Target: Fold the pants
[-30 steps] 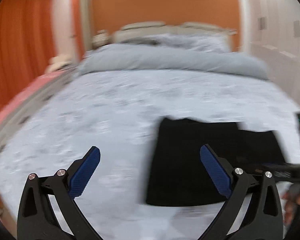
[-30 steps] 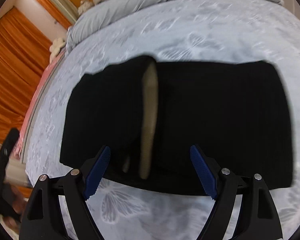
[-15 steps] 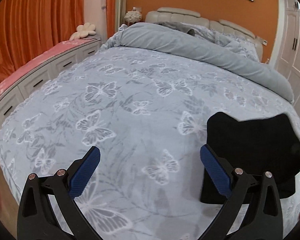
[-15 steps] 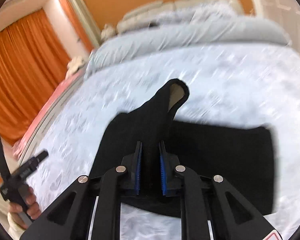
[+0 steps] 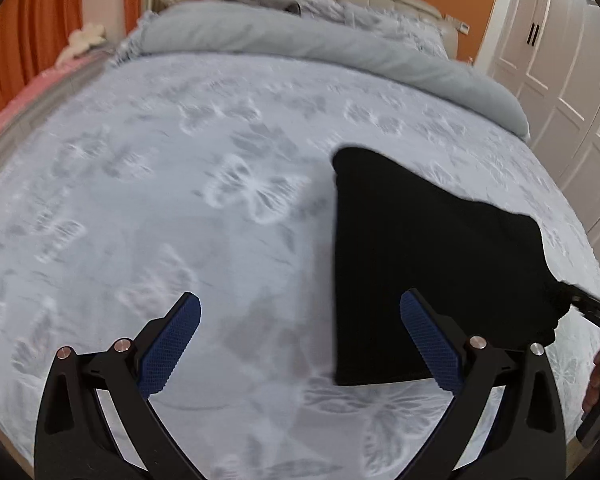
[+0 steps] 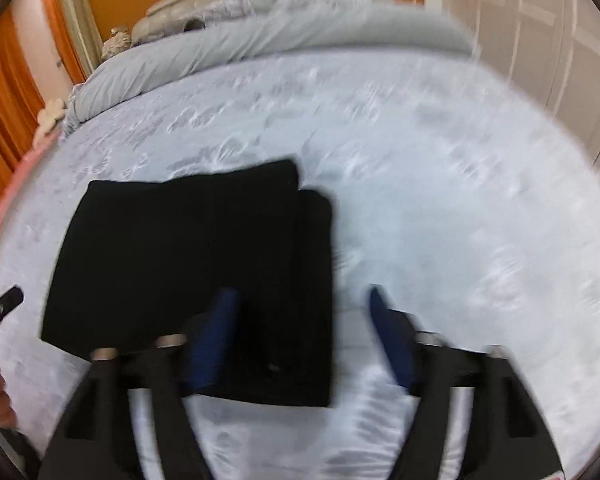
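Note:
The black pants [image 6: 204, 264] lie folded into a thick rectangle on the butterfly-print bed cover [image 6: 440, 200]. In the left wrist view the pants [image 5: 428, 264] lie to the right of centre. My left gripper [image 5: 300, 344] is open and empty above the cover, left of the pants; its right finger overlaps their near edge. My right gripper [image 6: 300, 344] is open and empty over the pants' near right corner. The right wrist view is blurred.
A rolled grey duvet [image 5: 320, 44] and pillows lie at the head of the bed. Orange curtains [image 5: 24, 36] and a pink bench are on the left, white wardrobe doors [image 5: 560, 60] on the right.
My right gripper, shut on a lifted fold of the pants half a second ago, has let go and opened; the pants now lie folded over. My left gripper stayed open.

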Demonstrator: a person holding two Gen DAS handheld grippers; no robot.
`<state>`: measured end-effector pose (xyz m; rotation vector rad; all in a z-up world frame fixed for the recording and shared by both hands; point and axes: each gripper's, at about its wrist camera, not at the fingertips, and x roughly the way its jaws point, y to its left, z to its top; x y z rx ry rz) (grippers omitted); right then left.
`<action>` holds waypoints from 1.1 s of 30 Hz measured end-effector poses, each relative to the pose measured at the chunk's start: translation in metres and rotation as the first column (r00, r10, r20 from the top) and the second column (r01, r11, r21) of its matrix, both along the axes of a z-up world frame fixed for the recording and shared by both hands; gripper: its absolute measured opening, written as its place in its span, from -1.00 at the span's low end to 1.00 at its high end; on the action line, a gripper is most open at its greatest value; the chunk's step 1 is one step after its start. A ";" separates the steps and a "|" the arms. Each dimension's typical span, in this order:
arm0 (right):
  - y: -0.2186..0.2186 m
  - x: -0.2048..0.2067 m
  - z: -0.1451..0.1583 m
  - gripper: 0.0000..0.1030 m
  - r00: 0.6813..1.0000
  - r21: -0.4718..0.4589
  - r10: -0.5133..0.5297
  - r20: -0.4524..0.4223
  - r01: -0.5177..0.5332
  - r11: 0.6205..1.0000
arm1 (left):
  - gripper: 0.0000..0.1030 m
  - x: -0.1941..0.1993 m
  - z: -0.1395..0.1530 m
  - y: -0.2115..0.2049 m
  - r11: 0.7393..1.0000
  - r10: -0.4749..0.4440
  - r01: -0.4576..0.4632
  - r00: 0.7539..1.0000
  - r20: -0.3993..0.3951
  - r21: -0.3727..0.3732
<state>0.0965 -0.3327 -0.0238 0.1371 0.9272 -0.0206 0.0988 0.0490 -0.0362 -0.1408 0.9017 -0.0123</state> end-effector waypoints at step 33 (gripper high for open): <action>0.010 -0.075 0.011 0.24 0.997 0.255 0.054 0.047 -0.064 0.965 | 0.38 -0.084 0.006 0.031 0.991 -0.125 0.125 0.992 -0.019 0.038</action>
